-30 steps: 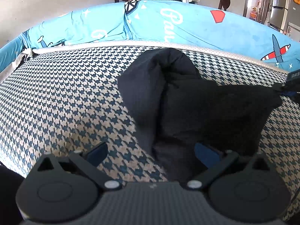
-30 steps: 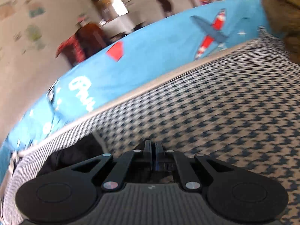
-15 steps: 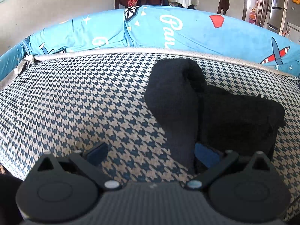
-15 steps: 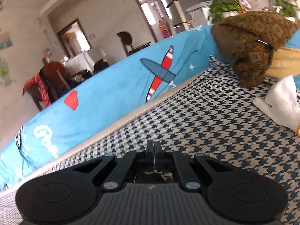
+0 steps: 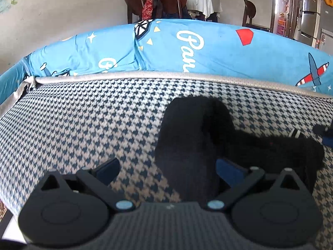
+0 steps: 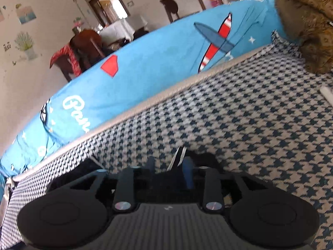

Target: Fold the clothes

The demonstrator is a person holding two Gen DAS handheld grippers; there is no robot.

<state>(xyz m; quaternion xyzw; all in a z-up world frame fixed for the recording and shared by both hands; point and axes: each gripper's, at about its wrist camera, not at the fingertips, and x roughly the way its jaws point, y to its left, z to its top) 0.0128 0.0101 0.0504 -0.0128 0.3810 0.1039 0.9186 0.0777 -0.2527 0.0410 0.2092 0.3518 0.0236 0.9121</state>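
Note:
A black garment lies folded in a thick bundle on the houndstooth cover, right of centre in the left wrist view. My left gripper is open wide just in front of it, and the bundle's near end reaches up beside the right finger. Nothing is pinched. In the right wrist view my right gripper is over the garment's other end. Its jaws are opening, with a white tag and black cloth loose between them. That tag also shows at the bundle's right end.
A blue cover with planes and lettering rises behind the houndstooth cover. A brown patterned cloth pile sits at the far right, with something white beside it. Chairs and a table stand beyond.
The garment went from a spread, lifted shape to a compact bundle. My left gripper drew back from it. My right gripper, shut before, now has its jaws apart over the cloth.

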